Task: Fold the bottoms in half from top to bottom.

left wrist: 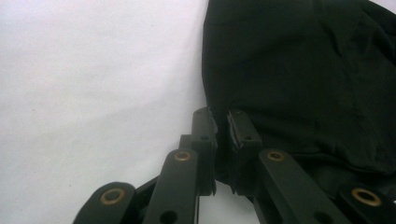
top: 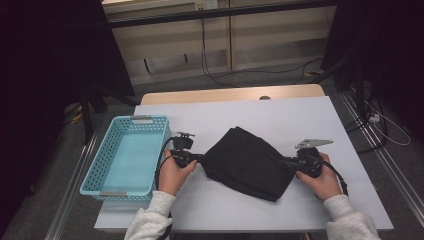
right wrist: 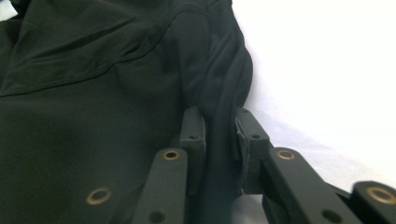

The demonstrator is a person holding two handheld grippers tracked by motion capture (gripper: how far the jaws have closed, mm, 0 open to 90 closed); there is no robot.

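We pinch the folded black garment point(top: 248, 162) with left gripper point(left wrist: 222, 126) and right gripper point(right wrist: 219, 128); moving it into the basket point(top: 100, 172) beside remains.

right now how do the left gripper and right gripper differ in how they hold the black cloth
The left gripper pinches a thin edge of the black cloth on the side toward the blue basket; the right gripper clamps a thick bunched fold on the opposite side. The right gripper carries a grey three-cornered plate on top; the left gripper has none. Both are shut on the cloth, low over the white table.
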